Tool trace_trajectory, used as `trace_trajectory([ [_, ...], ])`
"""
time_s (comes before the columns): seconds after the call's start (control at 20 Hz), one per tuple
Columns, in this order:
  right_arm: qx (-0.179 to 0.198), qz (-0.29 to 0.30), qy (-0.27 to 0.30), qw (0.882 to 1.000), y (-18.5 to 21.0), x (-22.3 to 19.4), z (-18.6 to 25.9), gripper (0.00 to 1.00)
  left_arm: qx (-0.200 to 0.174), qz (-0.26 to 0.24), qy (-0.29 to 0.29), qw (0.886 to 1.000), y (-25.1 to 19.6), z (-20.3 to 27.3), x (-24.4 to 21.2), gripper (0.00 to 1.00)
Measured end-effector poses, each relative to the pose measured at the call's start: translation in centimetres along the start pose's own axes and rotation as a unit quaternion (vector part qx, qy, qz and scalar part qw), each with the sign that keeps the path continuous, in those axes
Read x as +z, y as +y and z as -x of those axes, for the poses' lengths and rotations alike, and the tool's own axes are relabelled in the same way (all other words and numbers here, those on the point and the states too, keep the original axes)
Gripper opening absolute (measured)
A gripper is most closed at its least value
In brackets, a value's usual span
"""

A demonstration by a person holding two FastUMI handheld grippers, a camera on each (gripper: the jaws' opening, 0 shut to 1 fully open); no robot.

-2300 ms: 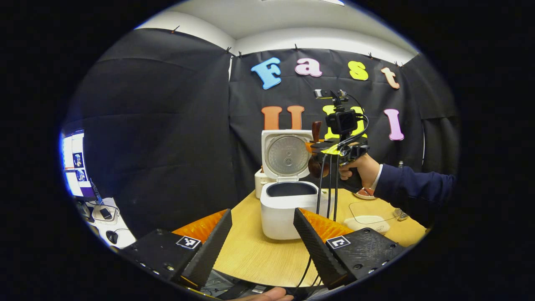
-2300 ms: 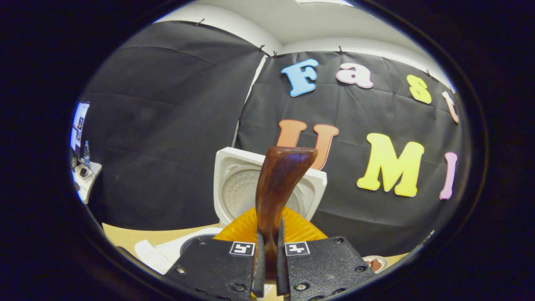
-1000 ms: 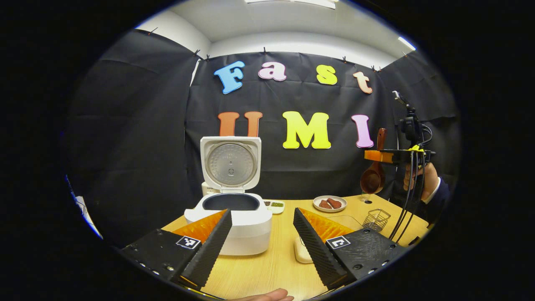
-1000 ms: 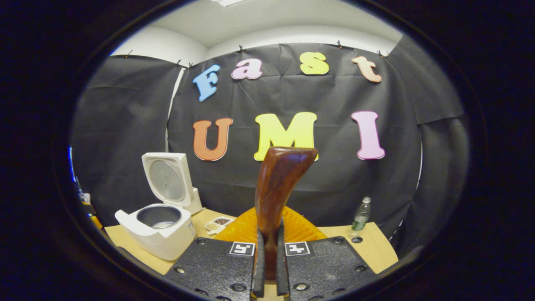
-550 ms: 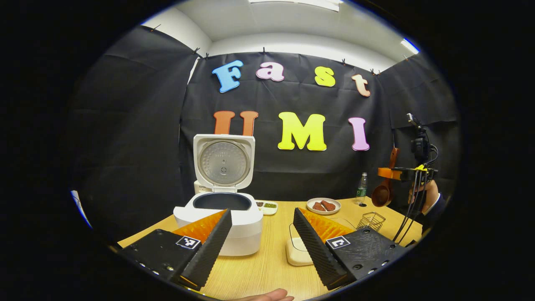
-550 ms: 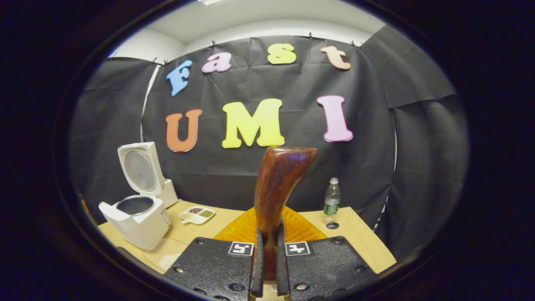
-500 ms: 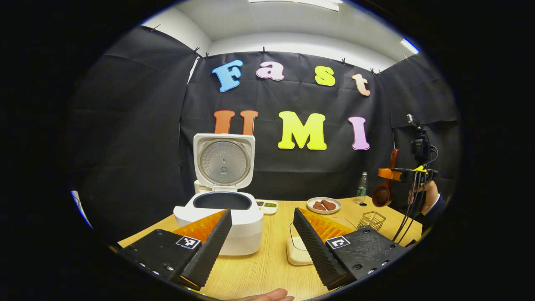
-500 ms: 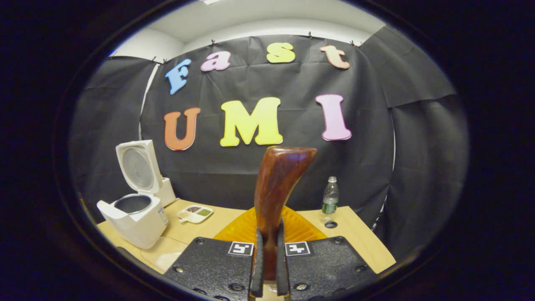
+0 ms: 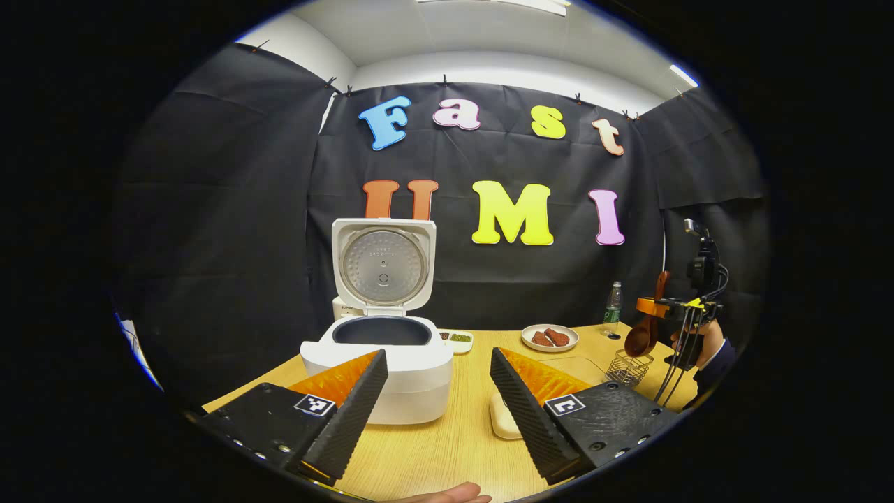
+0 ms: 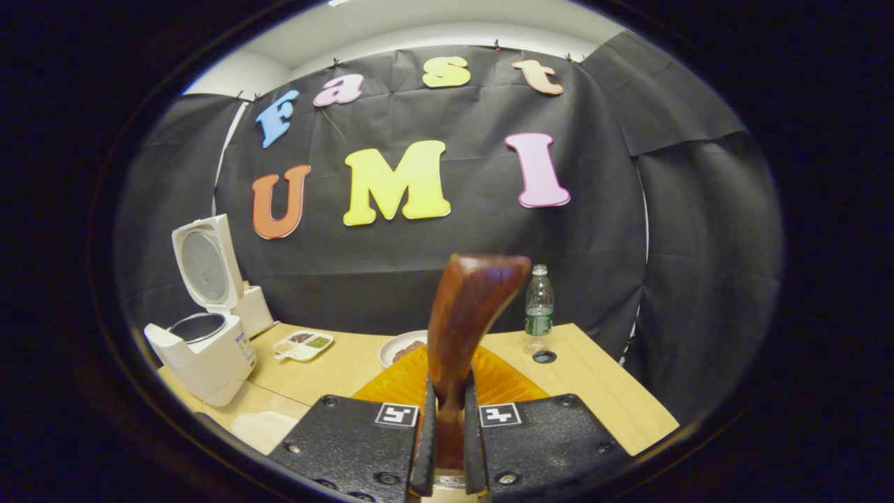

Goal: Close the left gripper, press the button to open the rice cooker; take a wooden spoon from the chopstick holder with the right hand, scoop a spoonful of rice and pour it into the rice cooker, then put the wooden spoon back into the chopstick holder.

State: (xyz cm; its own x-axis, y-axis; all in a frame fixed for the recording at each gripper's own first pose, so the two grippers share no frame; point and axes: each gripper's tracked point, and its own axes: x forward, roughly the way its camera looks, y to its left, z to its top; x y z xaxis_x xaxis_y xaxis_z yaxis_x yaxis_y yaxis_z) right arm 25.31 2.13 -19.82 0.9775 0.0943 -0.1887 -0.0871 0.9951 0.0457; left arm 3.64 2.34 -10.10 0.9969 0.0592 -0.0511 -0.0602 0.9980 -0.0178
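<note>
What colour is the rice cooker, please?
White rice cooker, seen best in the left gripper view.

White cooker (image 9: 380, 363) is sitting lid-up on the surface; dark wooden spoon (image 10: 464, 328) is standing upright above the wire holder (image 9: 626, 367).

In the left gripper view, bare table (image 9: 447, 447) lies at lower centre between the rice cooker (image 9: 380, 370) left of centre, its lid standing upright, and the rice tray (image 9: 503, 419). At right, the wire chopstick holder (image 9: 626, 367) stands with its top open under the wooden spoon (image 9: 642, 335); a plate (image 9: 550, 338) and bottle (image 9: 612, 307) stand behind.
</note>
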Motion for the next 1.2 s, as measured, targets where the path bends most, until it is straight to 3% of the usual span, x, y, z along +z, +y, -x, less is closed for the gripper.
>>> trace_trajectory([
  [0.05,-0.024,0.001,-0.005,1.000,-1.3,0.2,-0.1,0.35,0.003,-0.001,0.001,1.000,0.2,-0.2,0.1,0.94],
  [0.25,-0.053,-0.009,-0.035,0.998,-2.3,1.9,2.8,0.99,0.019,-0.007,-0.001,1.000,1.6,-1.7,0.7,0.94],
  [0.35,-0.053,0.001,-0.049,0.997,-1.9,3.3,4.5,0.95,0.023,-0.006,-0.004,1.000,2.2,-2.4,1.2,0.94],
  [0.45,-0.047,0.015,-0.062,0.997,-1.1,4.8,6.6,0.99,0.025,-0.005,-0.009,1.000,2.8,-3.0,2.1,0.94],
  [0.6,-0.053,0.025,-0.081,0.995,-0.8,6.7,10.1,0.95,0.020,-0.001,-0.015,1.000,3.4,-4.2,3.7,0.94],
  [0.65,-0.057,0.028,-0.086,0.994,-0.9,6.9,11.0,0.99,0.016,0.005,-0.017,1.000,3.4,-4.5,4.1,0.94],
  [0.75,-0.059,0.028,-0.082,0.994,-0.5,7.0,12.8,0.99,0.010,0.016,-0.020,1.000,3.5,-5.1,5.1,0.94],
  [0.8,-0.055,0.028,-0.078,0.995,-0.1,6.8,13.4,0.94,0.009,0.016,-0.023,1.000,3.6,-5.2,5.8,0.94],
  [0.95,-0.050,0.030,-0.065,0.996,0.1,6.4,14.9,0.99,0.011,0.008,-0.035,0.999,3.8,-6.1,8.8,0.94],
  [1.1,-0.047,0.020,-0.048,0.998,0.3,5.6,15.4,0.99,0.018,-0.017,-0.058,0.998,4.2,-7.0,12.8,0.92],
  [1.15,-0.038,0.019,-0.041,0.998,0.6,5.2,15.4,0.95,0.016,-0.025,-0.069,0.997,4.0,-7.4,14.1,0.92],
  [1.2,-0.030,0.015,-0.036,0.999,0.9,5.0,15.5,1.00,0.002,-0.031,-0.080,0.996,3.4,-8.1,15.6,0.92],
])
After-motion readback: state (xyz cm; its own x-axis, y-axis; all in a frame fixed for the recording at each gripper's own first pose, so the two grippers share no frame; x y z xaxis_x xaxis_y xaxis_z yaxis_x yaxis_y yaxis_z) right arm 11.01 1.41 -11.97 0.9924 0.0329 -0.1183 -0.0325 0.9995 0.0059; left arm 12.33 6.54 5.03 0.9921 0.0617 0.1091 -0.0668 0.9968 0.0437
